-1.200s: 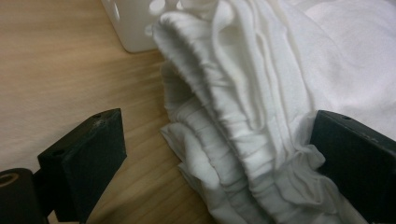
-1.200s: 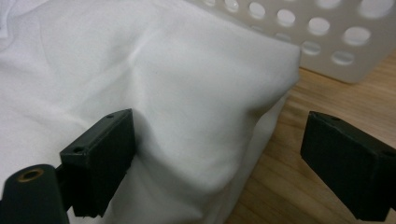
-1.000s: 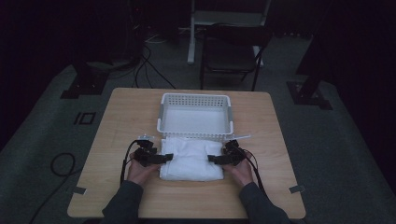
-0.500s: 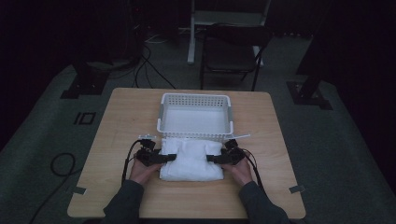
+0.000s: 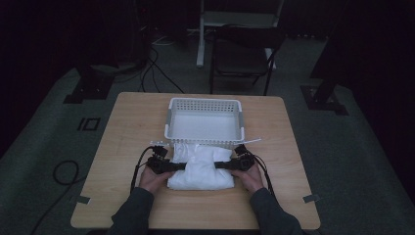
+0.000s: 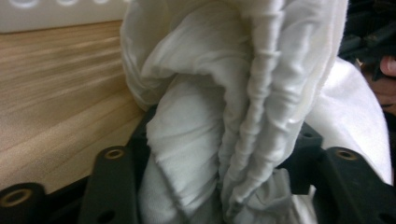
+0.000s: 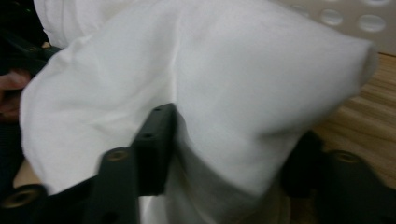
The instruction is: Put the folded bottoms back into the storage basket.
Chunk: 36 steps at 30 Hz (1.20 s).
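A folded white cloth (image 5: 200, 166) lies on the wooden table (image 5: 127, 127), just in front of a white plastic basket (image 5: 205, 122). My left gripper (image 5: 182, 166) is shut on the cloth's left side; bunched folds of the cloth (image 6: 224, 121) run between its black jaws. From the other side my right gripper (image 5: 218, 165) is shut on the cloth's right side, and the cloth (image 7: 210, 93) bulges over its jaws. The cloth's middle is pinched inward between the two grippers. A hand holds each gripper.
The basket's perforated wall (image 7: 355, 18) stands close behind the cloth. Beyond the table are a dark chair (image 5: 244, 54), cables on the floor (image 5: 156, 63) and stand feet (image 5: 88, 88). Tape marks (image 5: 311, 198) sit near the table's front corners.
Both grippers have moved inward toward each other along the cloth's sides, and the cloth has bunched and lifted in the middle, edging toward the basket.
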{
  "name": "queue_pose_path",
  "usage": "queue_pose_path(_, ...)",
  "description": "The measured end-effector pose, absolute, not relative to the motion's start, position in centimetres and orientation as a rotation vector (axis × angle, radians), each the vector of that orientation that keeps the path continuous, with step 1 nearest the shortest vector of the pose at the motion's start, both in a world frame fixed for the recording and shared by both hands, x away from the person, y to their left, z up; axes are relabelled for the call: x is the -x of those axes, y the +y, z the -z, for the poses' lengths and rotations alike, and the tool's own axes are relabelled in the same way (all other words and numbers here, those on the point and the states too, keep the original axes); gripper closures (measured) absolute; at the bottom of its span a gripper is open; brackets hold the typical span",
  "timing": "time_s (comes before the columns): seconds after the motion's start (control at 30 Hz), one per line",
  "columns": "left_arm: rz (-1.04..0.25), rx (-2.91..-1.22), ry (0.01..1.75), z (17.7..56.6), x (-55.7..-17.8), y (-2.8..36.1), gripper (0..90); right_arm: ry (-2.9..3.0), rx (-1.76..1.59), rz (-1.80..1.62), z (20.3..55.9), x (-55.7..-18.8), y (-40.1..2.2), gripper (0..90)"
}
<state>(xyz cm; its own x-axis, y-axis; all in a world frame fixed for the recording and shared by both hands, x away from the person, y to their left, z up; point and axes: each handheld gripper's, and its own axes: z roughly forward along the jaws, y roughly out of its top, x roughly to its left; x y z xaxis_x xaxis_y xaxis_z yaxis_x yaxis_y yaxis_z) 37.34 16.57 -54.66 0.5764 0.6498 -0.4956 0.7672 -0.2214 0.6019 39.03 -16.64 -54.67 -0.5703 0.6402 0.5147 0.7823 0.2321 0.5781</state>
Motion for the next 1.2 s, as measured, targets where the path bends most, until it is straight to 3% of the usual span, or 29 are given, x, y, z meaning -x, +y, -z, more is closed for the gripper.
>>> queue_pose_path(0.2,0.048,-2.001,1.117,53.6,-36.3,15.7,53.7,-2.459,1.354,1.283,53.5,-37.8,-16.0,63.8)
queue_pose_path(0.57,-0.116,-2.051,1.09,51.4,-34.1,15.1,54.9,-2.592,1.316,1.352,51.6,-35.5,-15.4,65.6)
queue_pose_path(1.2,-0.195,-2.01,1.075,49.0,-32.3,15.2,54.8,-2.655,1.276,1.436,48.9,-33.8,-15.3,65.9)
